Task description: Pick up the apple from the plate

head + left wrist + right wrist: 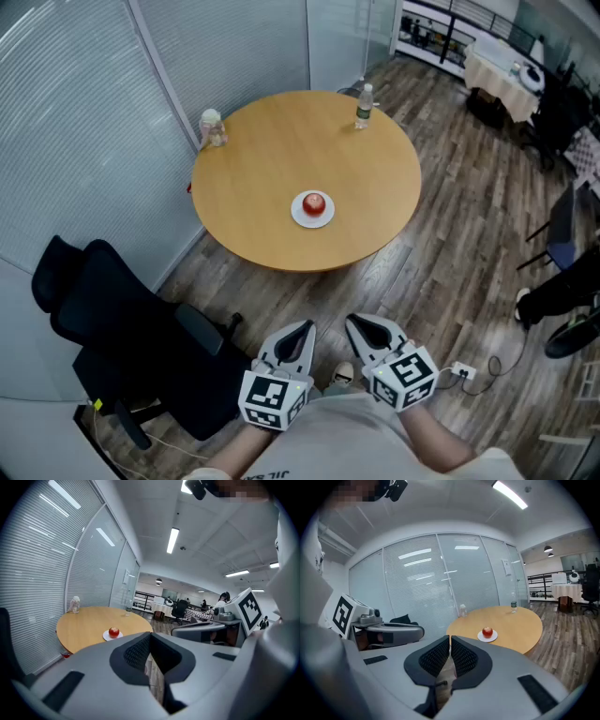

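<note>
We hold left gripper (302, 330) clenched, empty; right gripper (356, 325) seemingly clenched too. Both well short of table (262, 169), where the apple (315, 202) sits on its plate (299, 217).

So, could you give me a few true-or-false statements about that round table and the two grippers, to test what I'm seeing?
1. The apple sits on a white plate. True.
2. The left gripper is holding the apple. False: its jaws are shut on nothing, and it is held near the person's body, short of the table.
3. The right gripper has its jaws together and is empty. True.
4. The table is square. False: it is round.
5. A clear bottle stands near the table's far edge. True.
</note>
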